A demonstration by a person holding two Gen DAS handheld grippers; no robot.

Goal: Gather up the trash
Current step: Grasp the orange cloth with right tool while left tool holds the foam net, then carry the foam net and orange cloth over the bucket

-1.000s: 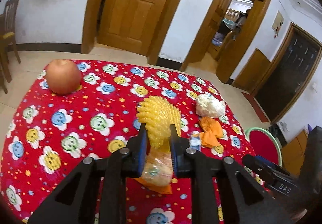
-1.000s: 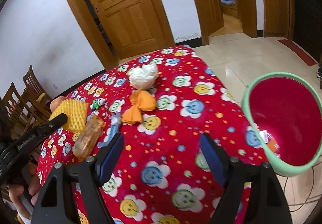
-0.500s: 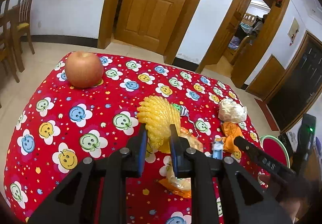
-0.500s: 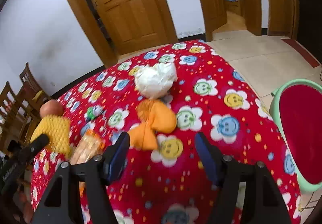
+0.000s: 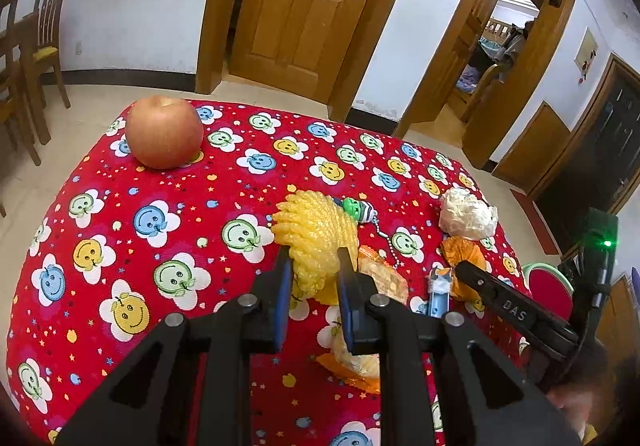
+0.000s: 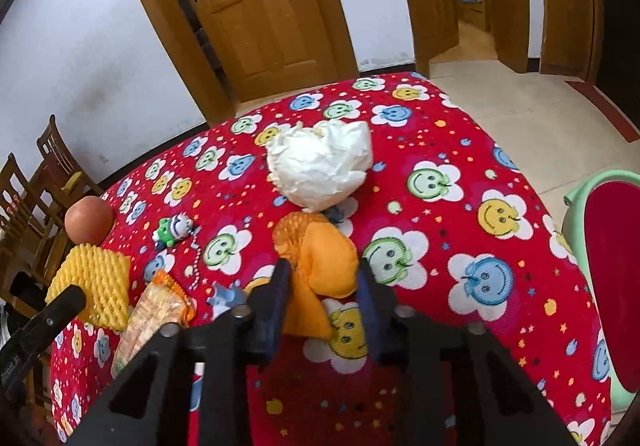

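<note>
My left gripper (image 5: 311,260) is shut on a yellow foam fruit net (image 5: 316,234), held just above the red smiley tablecloth (image 5: 160,246); the net also shows in the right wrist view (image 6: 94,282). My right gripper (image 6: 324,278) has closed around a crumpled orange wrapper (image 6: 320,258), its jaws against both sides. A white crumpled paper ball (image 6: 320,165) lies just beyond it. A clear snack packet with orange ends (image 6: 154,310) and a small blue wrapper (image 6: 226,296) lie between the grippers. A green bin with a red liner (image 6: 612,262) stands at the table's right edge.
An apple (image 5: 164,131) sits at the table's far left corner. A green toy keychain with a bead chain (image 5: 358,209) lies behind the foam net. Wooden chairs (image 5: 28,53) stand at left. Wooden doors and an open doorway (image 5: 496,57) are behind the table.
My right gripper moved forward over the table and narrowed from wide open onto the orange wrapper. My left gripper rose and drew back a little, still holding the foam net.
</note>
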